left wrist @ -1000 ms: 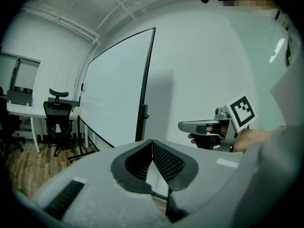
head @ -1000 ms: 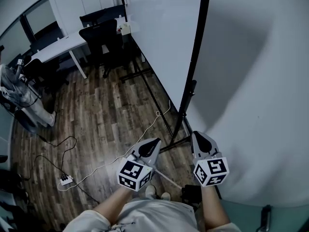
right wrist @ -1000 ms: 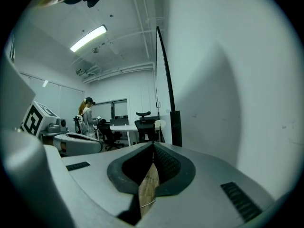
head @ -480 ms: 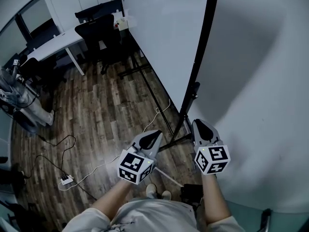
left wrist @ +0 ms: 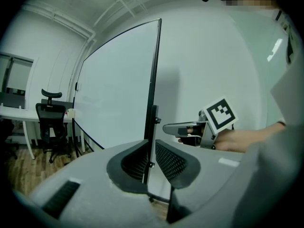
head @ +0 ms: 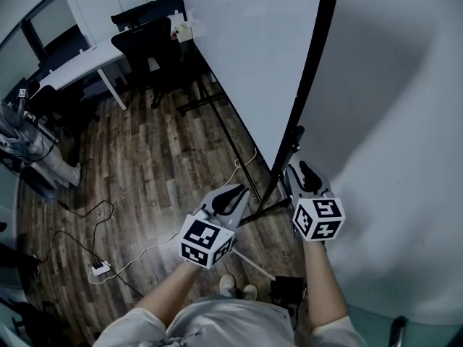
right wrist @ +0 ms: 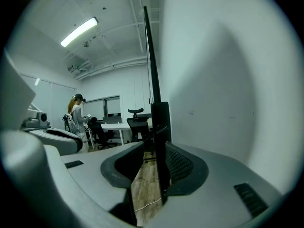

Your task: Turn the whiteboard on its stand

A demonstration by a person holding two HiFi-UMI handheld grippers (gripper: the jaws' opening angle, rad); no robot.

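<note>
Right gripper view: right hand-held gripper (right wrist: 152,158), jaws just opened partway, straddles the whiteboard (right wrist: 161,122) frame edge, unclamped; left hand-held gripper (left wrist: 151,158), jaws apart and empty, hangs beside it. Turning looks not yet begun.

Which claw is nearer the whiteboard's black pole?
The right gripper: the black pole stands between its jaws, which have just been opening. The left gripper hangs farther left, over the wooden floor.
</note>
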